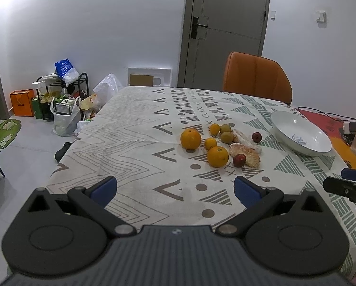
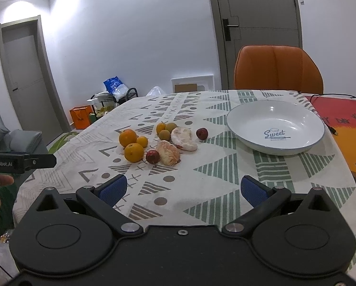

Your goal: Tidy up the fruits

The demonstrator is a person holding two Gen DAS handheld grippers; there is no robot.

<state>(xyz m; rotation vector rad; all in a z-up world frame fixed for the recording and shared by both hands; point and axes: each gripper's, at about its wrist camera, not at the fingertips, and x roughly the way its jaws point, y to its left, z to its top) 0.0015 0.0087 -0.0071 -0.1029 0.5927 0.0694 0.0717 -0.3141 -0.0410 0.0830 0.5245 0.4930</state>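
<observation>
Tabletop (image 2: pixel 225 166) with loose fruit, white bowl (image 2: pixel 275 128) empty beside it.
Left claw (image 1: pixel 175 188) and right claw (image 2: pixel 181 189) both gape wide, holding nothing, short of the pile. Start with the near large orange (image 2: pixel 134 152): close squarely across its middle; the small red fruit (image 2: pixel 152 156) touching it may roll.

Your right gripper (image 2: pixel 181 189) hangs wide open over the tablecloth (image 2: pixel 220 166), fruits (image 2: pixel 161 143) ahead, the empty bowl (image 2: pixel 275 128) to their right.
</observation>
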